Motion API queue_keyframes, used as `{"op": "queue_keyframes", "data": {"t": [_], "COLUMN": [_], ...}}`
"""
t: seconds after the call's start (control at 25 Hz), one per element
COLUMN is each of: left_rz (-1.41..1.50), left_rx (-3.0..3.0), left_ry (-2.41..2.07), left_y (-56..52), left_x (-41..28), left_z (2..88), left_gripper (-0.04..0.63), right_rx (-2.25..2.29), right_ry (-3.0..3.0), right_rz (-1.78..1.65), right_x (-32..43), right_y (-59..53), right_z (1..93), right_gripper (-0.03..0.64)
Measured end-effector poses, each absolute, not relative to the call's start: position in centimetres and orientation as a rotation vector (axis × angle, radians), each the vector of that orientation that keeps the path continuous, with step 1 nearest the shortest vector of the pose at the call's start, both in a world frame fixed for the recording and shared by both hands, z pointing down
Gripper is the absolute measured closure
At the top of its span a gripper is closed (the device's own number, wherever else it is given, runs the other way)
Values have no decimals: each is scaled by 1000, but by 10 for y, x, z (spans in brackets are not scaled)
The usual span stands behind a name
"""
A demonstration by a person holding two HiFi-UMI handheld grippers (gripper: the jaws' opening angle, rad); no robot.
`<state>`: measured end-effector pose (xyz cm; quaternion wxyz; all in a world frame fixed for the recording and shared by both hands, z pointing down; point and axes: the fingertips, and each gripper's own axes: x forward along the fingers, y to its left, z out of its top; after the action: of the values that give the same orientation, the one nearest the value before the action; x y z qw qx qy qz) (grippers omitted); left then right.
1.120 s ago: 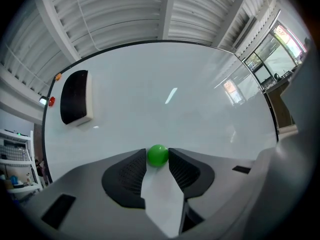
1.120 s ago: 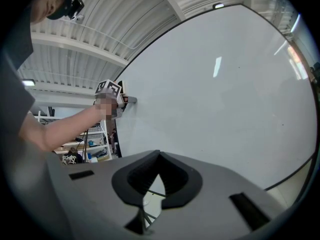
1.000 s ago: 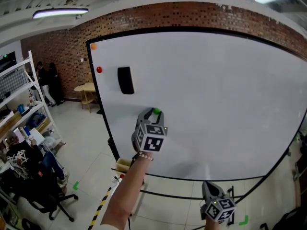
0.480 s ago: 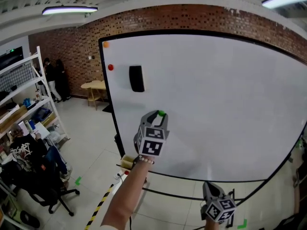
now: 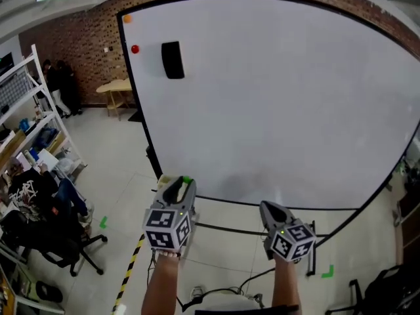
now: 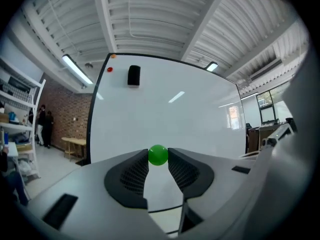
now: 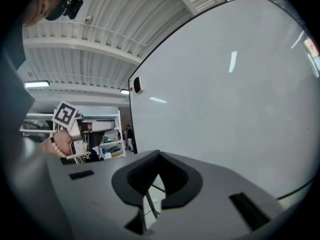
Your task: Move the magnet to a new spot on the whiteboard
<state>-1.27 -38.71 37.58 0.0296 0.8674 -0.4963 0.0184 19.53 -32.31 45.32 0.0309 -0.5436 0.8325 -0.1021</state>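
— Start close in. What's in your left tool?

— My left gripper (image 5: 180, 184) is clamped on the green magnet (image 6: 158, 155). It's a small ball pinched right at the jaw tips, one ribbed pad touching each side, with the jaws at a middling gap. I'm holding it low in front of me. From my head it sits below the whiteboard's bottom edge, near the lower-left corner, in the air and not on the surface.

— And the right one?

— My right gripper (image 5: 268, 207) is beside the left at about the same height. Its jaw tips meet, with nothing between them. In its own view the left gripper's marker cube (image 7: 65, 115) shows off to the side.

— Beyond the tools?

— Pale floor below, with a strip of yellow-and-black tape (image 5: 131, 268) on the left. Then the whiteboard (image 5: 275, 97), large, black-framed and mostly bare. Up in its top-left corner there's a black eraser (image 5: 172, 60), a red magnet (image 5: 135, 48) just left of it, and an orange magnet (image 5: 126, 19) higher, at the very corner. All three are well apart from the green one.

— Further off?

— To the left there's white shelving (image 5: 26, 123), with a seated person (image 5: 29, 209) in front of it. Behind that is a wooden table (image 5: 115, 87) against a brick wall (image 5: 72, 44).
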Motion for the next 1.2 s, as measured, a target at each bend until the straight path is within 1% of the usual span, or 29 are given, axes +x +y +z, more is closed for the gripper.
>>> {"op": "queue_keyframes", "data": {"t": [0.2, 0.36, 0.52, 0.84, 1.2], "left_rz": [116, 121, 126, 112, 119], "left_rx": [2537, 2495, 2520, 2579, 2626], "left_ry": [-1485, -1464, -1462, -1418, -1358], "left_y": [-340, -327, -336, -360, -361], "left_x": [-24, -29, -25, -4, 11], "left_z": [458, 486, 485, 464, 457], "left_gripper": [472, 472, 472, 472, 472], "right_rx": [-1655, -1665, -1760, -1849, -1835], "right_ry": [2614, 2645, 2666, 2594, 2572], "right_rz": [-327, -322, -293, -310, -317], "right_x": [182, 170, 167, 195, 195], "right_y": [-322, -318, -317, -316, -307], "right_z": [460, 465, 468, 462, 461], "right_gripper": [606, 606, 606, 606, 606]}}
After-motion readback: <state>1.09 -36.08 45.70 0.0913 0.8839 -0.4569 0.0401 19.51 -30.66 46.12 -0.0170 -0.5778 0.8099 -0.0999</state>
